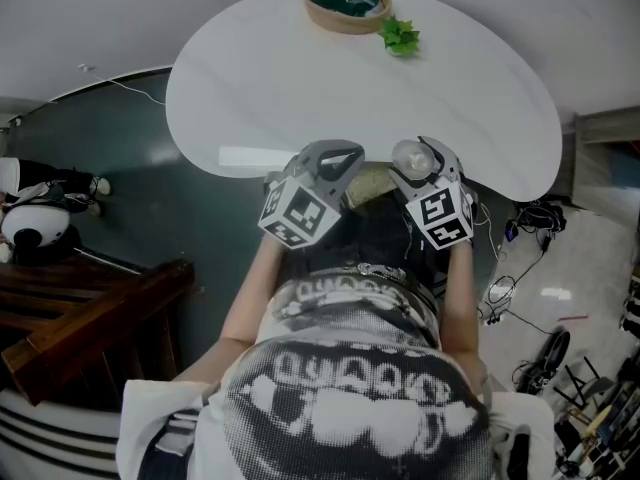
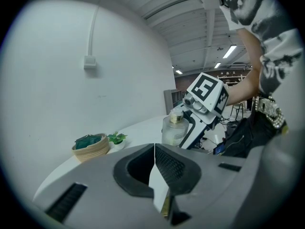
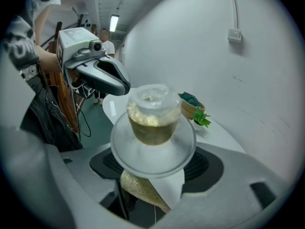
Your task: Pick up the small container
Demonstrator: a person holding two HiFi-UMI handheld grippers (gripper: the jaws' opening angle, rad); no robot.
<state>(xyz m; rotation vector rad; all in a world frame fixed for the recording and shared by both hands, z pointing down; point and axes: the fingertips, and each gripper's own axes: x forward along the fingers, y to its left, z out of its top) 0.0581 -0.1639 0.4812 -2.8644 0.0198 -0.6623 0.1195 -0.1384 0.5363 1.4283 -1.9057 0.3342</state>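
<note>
The small container (image 3: 152, 123) is a clear round bottle with a pale gold cap. My right gripper (image 3: 155, 163) is shut on it and holds it with its base toward the camera. In the head view the small container (image 1: 411, 155) sits in the right gripper (image 1: 420, 160), just above the near edge of the white table (image 1: 300, 88). The left gripper (image 1: 330, 163) hangs beside it, a little to the left. In the left gripper view the left gripper (image 2: 155, 163) has its jaws pressed together with nothing between them, and the small container (image 2: 174, 129) shows ahead in the right gripper (image 2: 193, 128).
A woven basket (image 1: 346, 6) with a green thing in it and a small green plant (image 1: 400, 36) stand at the table's far edge. A beige speckled thing (image 1: 370, 182) lies below the grippers. Dark wooden steps (image 1: 90, 318) are at the left, cables (image 1: 530, 218) at the right.
</note>
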